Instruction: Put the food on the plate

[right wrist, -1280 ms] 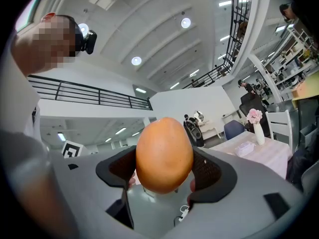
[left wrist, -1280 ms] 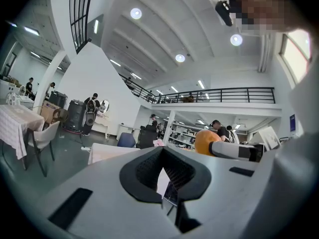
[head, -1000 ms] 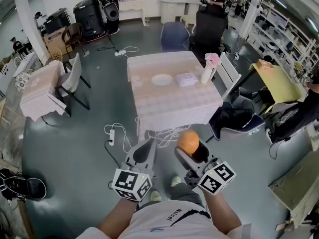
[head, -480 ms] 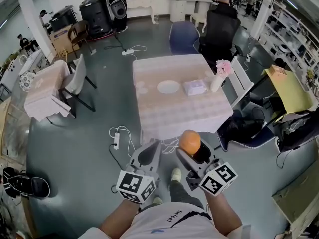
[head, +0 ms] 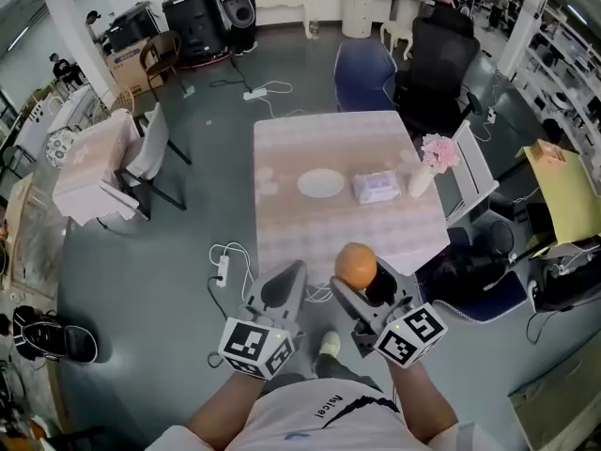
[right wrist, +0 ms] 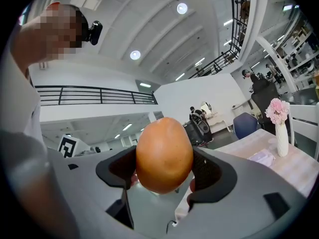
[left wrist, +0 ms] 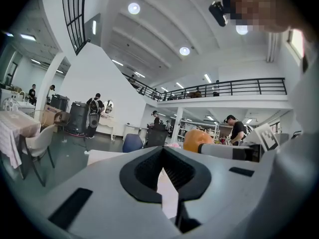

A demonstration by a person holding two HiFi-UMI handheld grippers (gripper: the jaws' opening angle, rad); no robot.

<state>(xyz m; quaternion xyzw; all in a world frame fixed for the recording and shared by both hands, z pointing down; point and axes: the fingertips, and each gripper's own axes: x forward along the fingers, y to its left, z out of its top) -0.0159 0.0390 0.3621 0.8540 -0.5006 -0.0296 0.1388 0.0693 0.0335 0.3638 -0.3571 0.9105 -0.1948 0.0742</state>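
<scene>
**A:** What is cut off or hard to read?

**B:** At the far left a dark shoe (head: pixel 52 349) runs off the picture's edge. The near edge of the main table (head: pixel 282 139) is hidden behind the two tongs. In the left gripper view only a pale sliver of that table shows through the slit between the jaws. I cannot tell what the flat white packet (head: pixel 376 187) is.

**A:** And the surface and the room?

**B:** The floor (head: pixel 169 242) is grey. On the left is a small cloth-covered table (head: pixel 89 163) with a white chair (head: pixel 150 144) just beside it. A power strip (head: pixel 223 269) lies on the floor near the main table's near left corner. The main table wears a pale checked cloth. On it, from left to right, are a white plate (head: pixel 320 183), the packet just beside it, and a vase of pink flowers (head: pixel 427 163) at the right edge. Two chairs stand on the far side, a blue chair (head: pixel 362 64) and a black office chair (head: pixel 441 50) to its right.

**A:** Where is the food relative to the tongs?

**B:** The left gripper (head: pixel 285 283) has its jaws drawn together with nothing between them. The right gripper (head: pixel 362 280), just beside it, clamps the orange fruit (head: pixel 356 265). A pad presses each side of the fruit, and its top rises above the jaws. Both tongs are held close to the person, on the near side of the table. The fruit is well apart from the plate, which lies farther off and slightly left.
</scene>
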